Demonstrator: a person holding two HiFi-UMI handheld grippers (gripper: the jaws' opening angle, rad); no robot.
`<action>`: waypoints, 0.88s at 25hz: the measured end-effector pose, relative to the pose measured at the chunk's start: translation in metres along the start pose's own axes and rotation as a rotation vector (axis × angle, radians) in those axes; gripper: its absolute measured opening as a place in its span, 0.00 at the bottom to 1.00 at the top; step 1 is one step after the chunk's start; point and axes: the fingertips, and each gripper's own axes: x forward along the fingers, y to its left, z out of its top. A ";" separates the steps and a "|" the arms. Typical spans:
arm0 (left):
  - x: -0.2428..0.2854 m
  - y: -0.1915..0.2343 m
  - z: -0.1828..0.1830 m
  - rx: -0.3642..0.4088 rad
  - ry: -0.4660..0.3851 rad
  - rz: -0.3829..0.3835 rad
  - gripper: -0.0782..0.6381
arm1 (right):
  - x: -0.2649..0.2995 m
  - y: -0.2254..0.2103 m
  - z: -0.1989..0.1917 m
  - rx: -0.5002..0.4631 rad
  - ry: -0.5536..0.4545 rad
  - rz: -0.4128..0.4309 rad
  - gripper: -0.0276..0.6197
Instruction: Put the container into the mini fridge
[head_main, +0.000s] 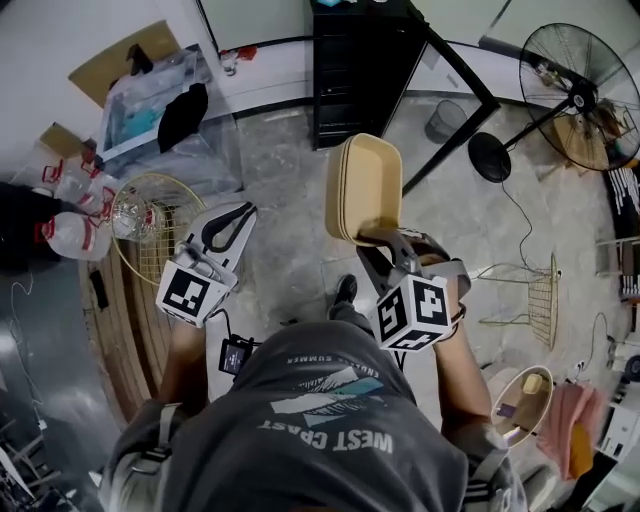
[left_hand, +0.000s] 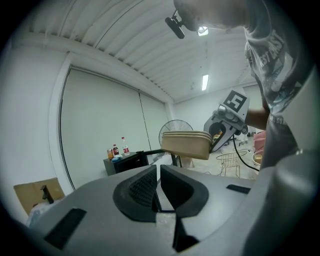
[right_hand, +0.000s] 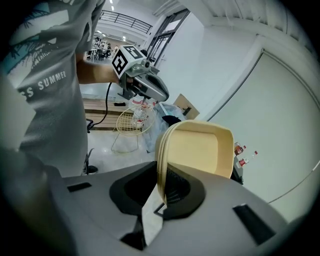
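A beige lidded container (head_main: 363, 185) stands on edge above the floor, its rim pinched by my right gripper (head_main: 385, 240), which is shut on it. In the right gripper view the container (right_hand: 200, 150) rises from between the jaws of the right gripper (right_hand: 162, 182). My left gripper (head_main: 235, 215) is to the container's left, apart from it, shut and holding nothing. The left gripper view shows its own pads almost touching (left_hand: 158, 182), with the container (left_hand: 186, 144) beyond them. A black mini fridge (head_main: 355, 70) stands ahead with its door shut; bottles sit on top of the fridge (left_hand: 125, 162).
A black standing fan (head_main: 575, 95) is at the far right. A slanted black table frame (head_main: 450, 130) runs beside the fridge. A yellow wire basket (head_main: 150, 225) and water bottles (head_main: 70, 235) lie left. A yellow wire rack (head_main: 540, 300) stands right.
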 end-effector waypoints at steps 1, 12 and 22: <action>0.008 0.002 0.003 -0.003 -0.001 0.011 0.16 | 0.002 -0.008 -0.005 -0.007 -0.005 0.007 0.12; 0.078 0.016 0.016 -0.007 0.026 0.123 0.16 | 0.026 -0.082 -0.049 -0.073 -0.068 0.067 0.12; 0.126 0.016 0.025 -0.005 0.055 0.176 0.16 | 0.039 -0.129 -0.082 -0.102 -0.114 0.096 0.12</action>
